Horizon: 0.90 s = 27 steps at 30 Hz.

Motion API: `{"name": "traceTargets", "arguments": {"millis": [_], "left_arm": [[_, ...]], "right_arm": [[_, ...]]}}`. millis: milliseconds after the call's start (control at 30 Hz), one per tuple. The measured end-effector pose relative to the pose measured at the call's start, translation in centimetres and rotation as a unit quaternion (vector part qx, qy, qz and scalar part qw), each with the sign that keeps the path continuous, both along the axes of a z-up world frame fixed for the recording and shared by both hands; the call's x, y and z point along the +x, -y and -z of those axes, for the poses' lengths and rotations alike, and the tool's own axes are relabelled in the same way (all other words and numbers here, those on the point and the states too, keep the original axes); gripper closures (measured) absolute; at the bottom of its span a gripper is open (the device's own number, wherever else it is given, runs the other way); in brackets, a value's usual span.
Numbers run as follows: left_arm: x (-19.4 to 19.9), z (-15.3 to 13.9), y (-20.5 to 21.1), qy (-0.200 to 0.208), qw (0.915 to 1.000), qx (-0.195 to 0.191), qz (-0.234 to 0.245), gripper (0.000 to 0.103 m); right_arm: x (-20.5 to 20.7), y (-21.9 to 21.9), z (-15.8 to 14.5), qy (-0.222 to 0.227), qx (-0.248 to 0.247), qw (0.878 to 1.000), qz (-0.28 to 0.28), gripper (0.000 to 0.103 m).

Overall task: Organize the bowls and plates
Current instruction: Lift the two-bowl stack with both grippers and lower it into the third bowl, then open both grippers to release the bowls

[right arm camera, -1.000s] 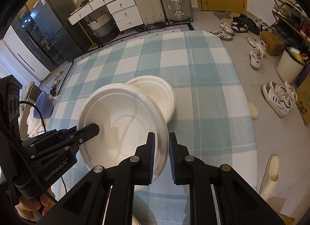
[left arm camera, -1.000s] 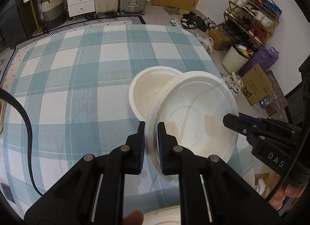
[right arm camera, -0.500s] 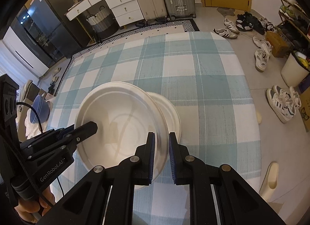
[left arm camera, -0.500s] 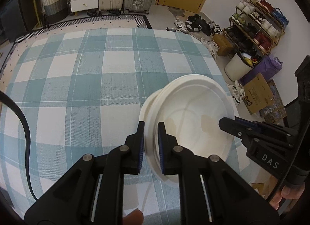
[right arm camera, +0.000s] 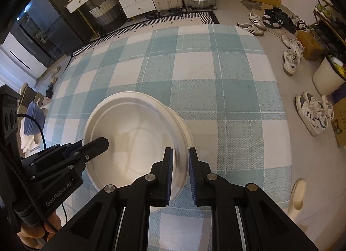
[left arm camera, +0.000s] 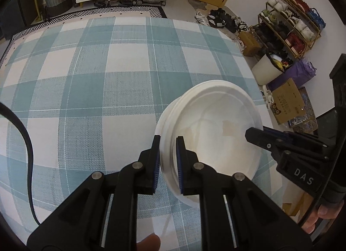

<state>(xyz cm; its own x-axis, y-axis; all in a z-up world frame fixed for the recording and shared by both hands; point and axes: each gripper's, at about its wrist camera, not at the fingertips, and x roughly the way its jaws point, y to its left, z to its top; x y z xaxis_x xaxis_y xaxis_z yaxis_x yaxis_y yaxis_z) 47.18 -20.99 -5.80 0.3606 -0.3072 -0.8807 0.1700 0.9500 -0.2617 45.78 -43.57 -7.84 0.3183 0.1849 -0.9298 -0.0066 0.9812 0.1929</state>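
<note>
The left tool (left arm camera: 168,160) is clamped narrow on the near-left rim of the white plate (left arm camera: 216,134), and the right tool (right arm camera: 180,173) pinches the opposite rim the same way, so the plate hangs between the 2 of them over the checked surface (left arm camera: 90,82), directly above a white bowl (left arm camera: 170,108) whose rim peeks out at the plate's far-left edge. Whether plate and bowl already touch cannot be told.

The plate looks like light moulded pulp or foam: thin, fairly stiff, matte enough not to slip, but likely to crease if squeezed hard or flexed by uneven pulls. The rim is the sensible place to hold it, as both tools do.

Going left to right, a black cable (left arm camera: 26,143) trails over the cloth well clear of the plate; the middle of the cloth is bare; past the surface's right edge lie shoes (right arm camera: 311,112), a white bin (left arm camera: 266,71) and cardboard boxes (left arm camera: 289,102) on the floor. Nothing obstructs the set-down.
</note>
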Motion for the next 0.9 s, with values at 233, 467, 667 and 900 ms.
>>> {"name": "traceTargets", "arguments": {"millis": [233, 467, 667, 900], "left_arm": [[0.1, 0.6, 0.1, 0.003, 1.0000, 0.000, 0.004, 0.049], [0.3, 0.6, -0.9, 0.005, 1.0000, -0.005, -0.004, 0.032], [0.0, 0.2, -1.2, 0.004, 0.9999, -0.009, 0.000, 0.027], [-1.1, -0.7, -1.8, 0.012, 0.9999, -0.009, 0.003, 0.024]], "right_arm": [[0.1, -0.1, 0.5, 0.000, -0.025, 1.000, -0.010, 0.084], [-0.6, 1.4, 0.5, 0.000, -0.006, 1.000, -0.002, 0.066], [-1.7, 1.7, 0.2, 0.010, 0.021, 1.000, -0.006, 0.042], [-2.9, 1.8, -0.7, 0.029, 0.031, 0.999, -0.008, 0.027]]}}
